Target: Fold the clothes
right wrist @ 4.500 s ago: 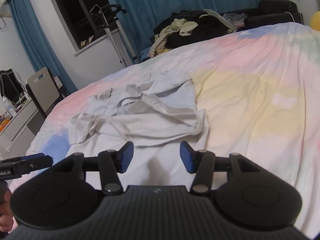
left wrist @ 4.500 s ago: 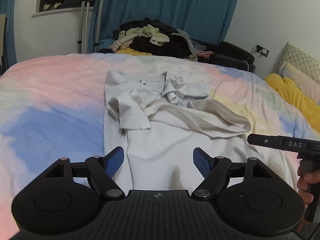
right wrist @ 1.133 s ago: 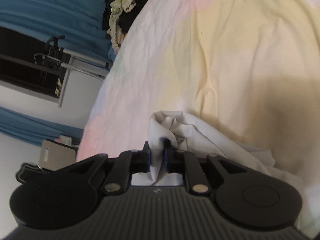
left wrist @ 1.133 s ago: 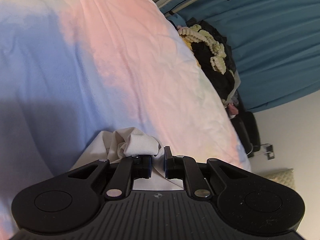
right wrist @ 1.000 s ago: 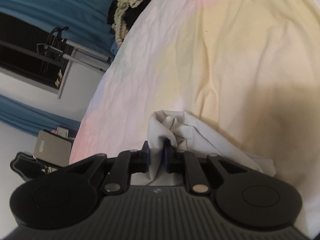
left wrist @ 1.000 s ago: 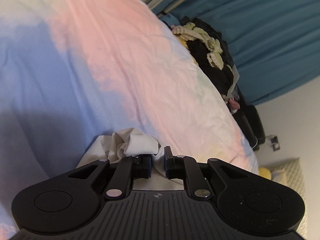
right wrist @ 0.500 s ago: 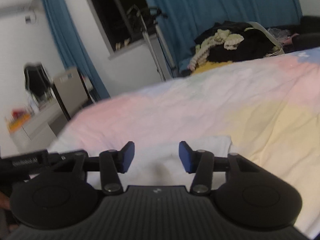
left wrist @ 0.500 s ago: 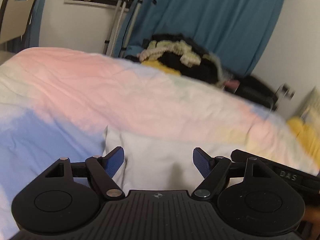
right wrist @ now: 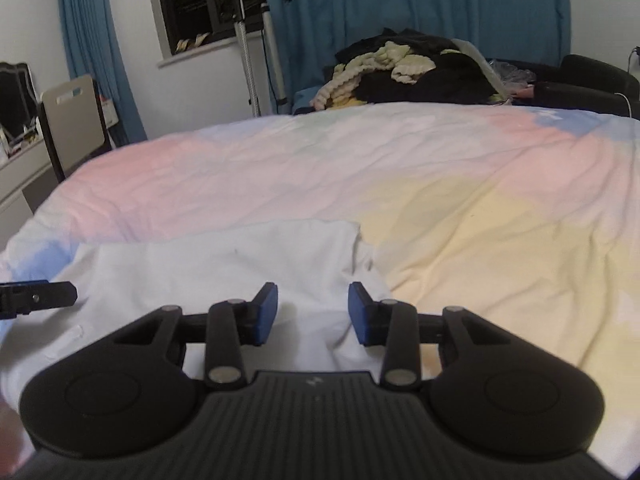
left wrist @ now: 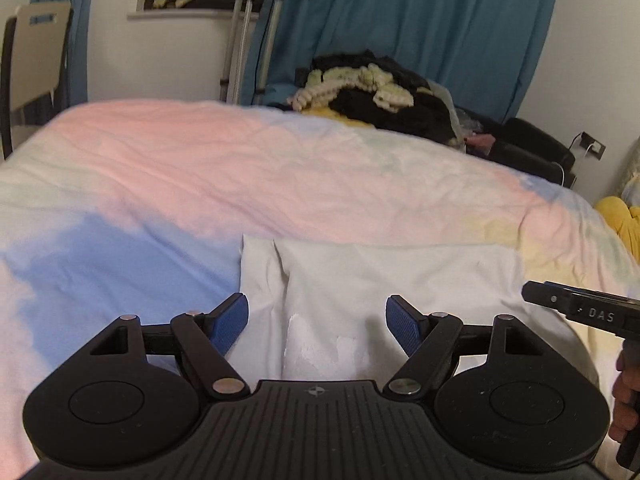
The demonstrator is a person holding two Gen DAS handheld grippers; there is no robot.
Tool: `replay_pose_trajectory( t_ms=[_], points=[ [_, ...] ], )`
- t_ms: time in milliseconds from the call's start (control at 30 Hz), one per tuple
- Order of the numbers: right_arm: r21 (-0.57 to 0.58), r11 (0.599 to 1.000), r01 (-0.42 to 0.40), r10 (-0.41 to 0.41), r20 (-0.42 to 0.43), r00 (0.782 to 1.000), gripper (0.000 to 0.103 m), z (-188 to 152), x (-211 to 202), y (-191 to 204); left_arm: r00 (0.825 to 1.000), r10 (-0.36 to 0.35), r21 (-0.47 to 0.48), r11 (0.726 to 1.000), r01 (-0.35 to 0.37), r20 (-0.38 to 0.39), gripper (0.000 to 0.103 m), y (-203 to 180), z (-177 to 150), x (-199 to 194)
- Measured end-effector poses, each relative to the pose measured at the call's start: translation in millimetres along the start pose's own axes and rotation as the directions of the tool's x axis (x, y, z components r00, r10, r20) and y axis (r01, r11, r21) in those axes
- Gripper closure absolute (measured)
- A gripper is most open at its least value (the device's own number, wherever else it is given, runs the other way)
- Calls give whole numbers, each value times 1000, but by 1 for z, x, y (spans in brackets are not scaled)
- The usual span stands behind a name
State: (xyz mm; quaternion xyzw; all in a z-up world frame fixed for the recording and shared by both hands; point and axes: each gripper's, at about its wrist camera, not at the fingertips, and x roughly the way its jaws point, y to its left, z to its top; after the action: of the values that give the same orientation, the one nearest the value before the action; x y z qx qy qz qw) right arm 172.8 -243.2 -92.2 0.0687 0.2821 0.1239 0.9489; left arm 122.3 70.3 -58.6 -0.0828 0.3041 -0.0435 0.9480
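Observation:
A pale grey-white garment (left wrist: 380, 276) lies folded flat on the pastel bedspread (left wrist: 240, 168), with a straight far edge. My left gripper (left wrist: 317, 326) is open and empty just above its near left part. My right gripper (right wrist: 312, 314) is open and empty above the garment's (right wrist: 224, 260) right part, near its right corner. The right gripper's body shows at the right edge of the left wrist view (left wrist: 580, 308); the left gripper's tip shows at the left edge of the right wrist view (right wrist: 36, 298).
A heap of dark and cream clothes (left wrist: 376, 96) lies beyond the bed's far edge, before blue curtains (left wrist: 420, 20). A chair (right wrist: 74, 120) stands at the left, and a yellow pillow (left wrist: 620, 220) at the right. A metal stand (right wrist: 250, 40) rises by the window.
Both grippers, shut on bunched garment corners a second ago, have opened and let go. The garment now lies folded flat, and both grippers have drawn back above its near part.

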Motion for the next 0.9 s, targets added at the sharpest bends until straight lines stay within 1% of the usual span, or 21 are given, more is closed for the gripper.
replay_pose_trajectory(
  t_ms=[67, 133, 267, 467, 600, 667, 800, 900],
  points=[
    [5, 1000, -11, 11, 29, 1000, 63, 4, -20, 5, 999, 6, 6, 1000, -7, 38, 24, -5, 3, -16],
    [-3, 1000, -19, 19, 57, 998, 63, 6, -39, 10, 998, -8, 5, 1000, 7, 68, 24, -10, 3, -33],
    [-18, 999, -40, 42, 105, 994, 63, 5, -76, 23, 993, -11, 35, 999, 7, 118, 24, -21, -4, -69],
    [-24, 996, -85, 87, 159, 983, 62, -9, -132, 41, 986, -26, 90, 996, 11, 162, 21, -42, -18, -107],
    [-35, 995, -90, 95, 192, 977, 62, -20, -162, 49, 983, -33, 109, 994, 13, 182, 20, -52, -28, -127],
    [-37, 995, -89, 95, 201, 975, 62, -26, -173, 51, 983, -40, 111, 994, 20, 181, 20, -54, -33, -133],
    [-29, 995, -93, 97, 207, 973, 62, -36, -185, 53, 981, -55, 106, 994, 36, 185, 15, -53, -43, -142],
    [-42, 994, -101, 108, 215, 971, 61, -38, -187, 56, 979, -50, 100, 994, 30, 195, 13, -51, -43, -140]
  ],
)
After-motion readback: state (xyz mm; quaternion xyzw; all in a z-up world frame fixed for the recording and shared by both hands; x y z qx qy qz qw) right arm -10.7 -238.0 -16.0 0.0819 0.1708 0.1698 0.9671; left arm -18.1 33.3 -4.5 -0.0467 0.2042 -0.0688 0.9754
